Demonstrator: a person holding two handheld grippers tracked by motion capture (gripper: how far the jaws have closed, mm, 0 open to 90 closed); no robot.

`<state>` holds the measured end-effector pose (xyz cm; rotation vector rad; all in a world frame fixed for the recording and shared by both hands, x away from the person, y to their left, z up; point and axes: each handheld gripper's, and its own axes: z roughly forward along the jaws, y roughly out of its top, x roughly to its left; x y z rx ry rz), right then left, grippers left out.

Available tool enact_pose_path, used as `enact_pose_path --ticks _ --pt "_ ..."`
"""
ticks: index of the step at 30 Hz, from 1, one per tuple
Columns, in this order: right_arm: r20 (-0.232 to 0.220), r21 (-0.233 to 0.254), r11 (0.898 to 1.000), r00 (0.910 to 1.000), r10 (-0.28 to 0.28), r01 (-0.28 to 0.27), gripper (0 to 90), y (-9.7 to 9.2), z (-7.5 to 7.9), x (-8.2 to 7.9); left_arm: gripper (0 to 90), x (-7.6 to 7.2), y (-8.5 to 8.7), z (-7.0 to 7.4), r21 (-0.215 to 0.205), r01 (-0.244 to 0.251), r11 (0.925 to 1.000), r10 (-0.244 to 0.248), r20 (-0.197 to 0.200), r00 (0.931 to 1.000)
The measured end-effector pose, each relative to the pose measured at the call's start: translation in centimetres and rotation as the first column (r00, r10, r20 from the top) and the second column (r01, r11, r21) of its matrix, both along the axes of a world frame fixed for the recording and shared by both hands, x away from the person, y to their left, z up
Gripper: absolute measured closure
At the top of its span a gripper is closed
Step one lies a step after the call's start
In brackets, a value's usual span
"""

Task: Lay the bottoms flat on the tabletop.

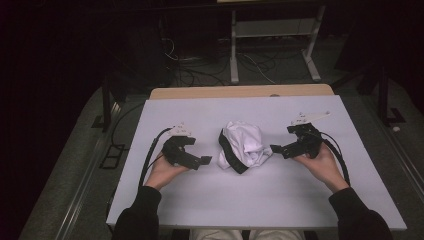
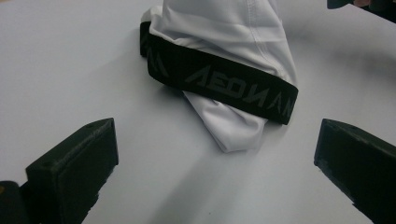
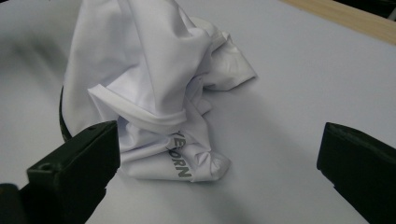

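Flanking the crumpled white garment (image 1: 245, 145) (black waistband) on the table (image 1: 300, 195), left tool (image 1: 202, 161) and right tool (image 1: 276, 149) gape wide, gripping nothing.

My desk (image 1: 300, 200) is a pale, matte sheet laid over a wooden top, whose tan edge shows as a strip along the twelve o'clock side. Near the middle lies a crumpled white garment (image 1: 247, 142) with a black lettered waistband (image 1: 227, 152) curling round its eight o'clock side. Around it I see bare surface.
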<state>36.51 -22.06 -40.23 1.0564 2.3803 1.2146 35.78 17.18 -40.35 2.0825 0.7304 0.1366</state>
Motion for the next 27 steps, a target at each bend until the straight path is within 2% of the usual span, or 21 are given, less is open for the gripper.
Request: enact_pose_path --ticks 7,13,16,27 --pt "-0.023 -0.004 1.000 0.9997 0.001 -0.001 0.0 0.0 -1.1 0.3 0.0 0.4 -0.8 -0.8 -0.025 -0.004 0.9997 0.004 -0.004 1.0000" --pt "-0.046 0.014 1.000 0.9989 0.002 -0.002 0.0 0.1 -1.9 0.6 0.0 0.6 -1.2 -2.0 -0.043 -0.013 0.9990 0.013 -0.017 0.9998" --pt "-0.061 0.003 1.000 0.9981 0.009 -0.009 0.0 0.4 -2.4 0.7 0.0 0.7 -1.3 -2.4 -0.032 -0.011 0.9994 0.011 -0.027 0.9996" --pt "-0.087 -0.014 0.999 0.9958 0.030 -0.032 0.0 1.2 -3.4 0.8 0.0 0.9 -2.1 -3.1 -0.050 -0.003 0.9987 0.001 -0.039 0.9992"
